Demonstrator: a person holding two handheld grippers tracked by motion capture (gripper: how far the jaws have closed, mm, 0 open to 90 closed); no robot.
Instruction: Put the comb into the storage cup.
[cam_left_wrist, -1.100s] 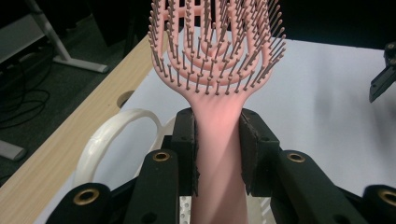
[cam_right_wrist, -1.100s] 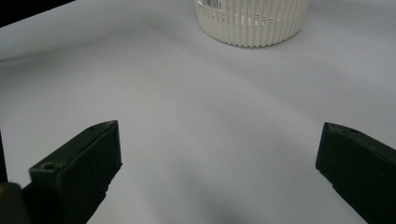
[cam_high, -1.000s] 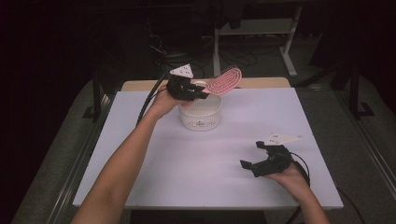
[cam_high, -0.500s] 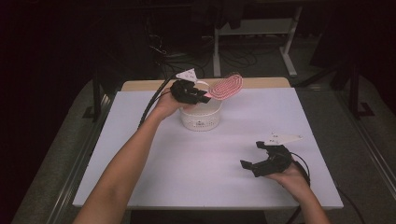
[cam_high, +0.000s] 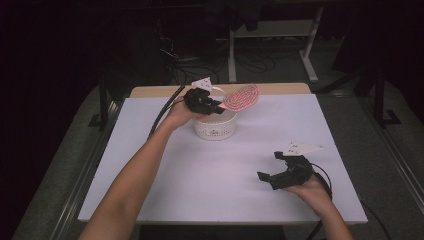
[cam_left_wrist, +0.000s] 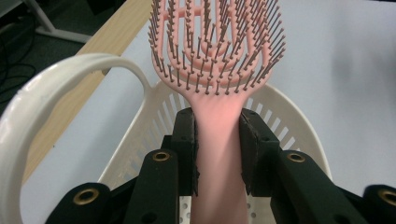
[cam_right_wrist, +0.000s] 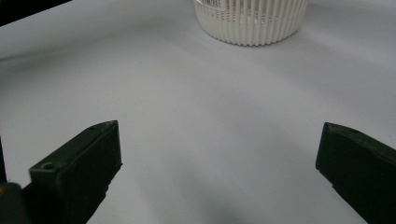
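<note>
While left gripper (cam_left_wrist: 218, 140) clamps pink hairbrush (cam_left_wrist: 215, 60) by handle above white basket (cam_high: 215, 127) at table's far edge: lower head-first inside rim, avoid arched basket handle (cam_left_wrist: 51, 88), release low. Right gripper (cam_high: 280, 172) spread wide, holding nothing, near front.

The left hand-held gripper (cam_high: 216, 106) holds a pink hairbrush (cam_high: 241, 97) above the white basket (cam_high: 215, 128).

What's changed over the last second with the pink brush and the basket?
The left gripper has tilted the pink hairbrush: its head sits slightly lower and flatter than a second ago, above the far rim of the white basket. Its fingers stay clamped on the handle. The basket and the open right gripper have stayed put.
</note>
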